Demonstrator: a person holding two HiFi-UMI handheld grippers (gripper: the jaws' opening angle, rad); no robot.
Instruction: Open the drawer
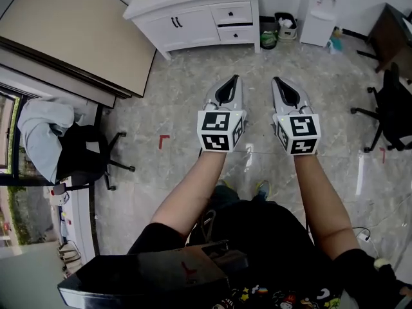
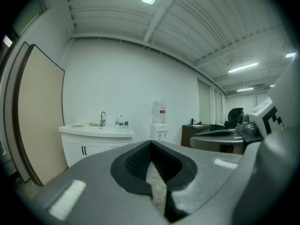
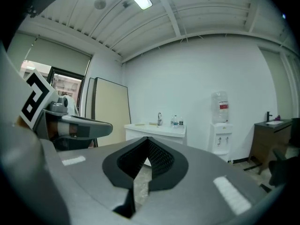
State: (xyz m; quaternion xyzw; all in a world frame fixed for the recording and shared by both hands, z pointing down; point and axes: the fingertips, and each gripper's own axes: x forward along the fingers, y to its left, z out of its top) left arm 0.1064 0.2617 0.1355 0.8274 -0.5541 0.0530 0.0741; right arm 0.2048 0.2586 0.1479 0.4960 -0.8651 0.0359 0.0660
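A white sink cabinet (image 1: pixel 193 15) stands across the floor, far ahead of me. Its right side holds two drawers: the upper drawer (image 1: pixel 233 13) and the lower drawer (image 1: pixel 235 35), each with a small dark handle. A dark line shows between them. The cabinet also shows in the left gripper view (image 2: pixel 96 142) and the right gripper view (image 3: pixel 154 129). My left gripper (image 1: pixel 235 78) and right gripper (image 1: pixel 275 80) are held side by side in the air, pointing toward the cabinet and well short of it. Both are shut with nothing held, their tips meeting (image 2: pixel 151 144) (image 3: pixel 147 138).
A water dispenser (image 1: pixel 322 11) and a dark bin (image 1: pixel 268 32) stand right of the cabinet. An office chair (image 1: pixel 84 153) draped with a pale garment is at the left, another chair (image 1: pixel 393 111) and a brown desk (image 1: pixel 396 31) at the right. A beige panel (image 1: pixel 71 24) leans at the left.
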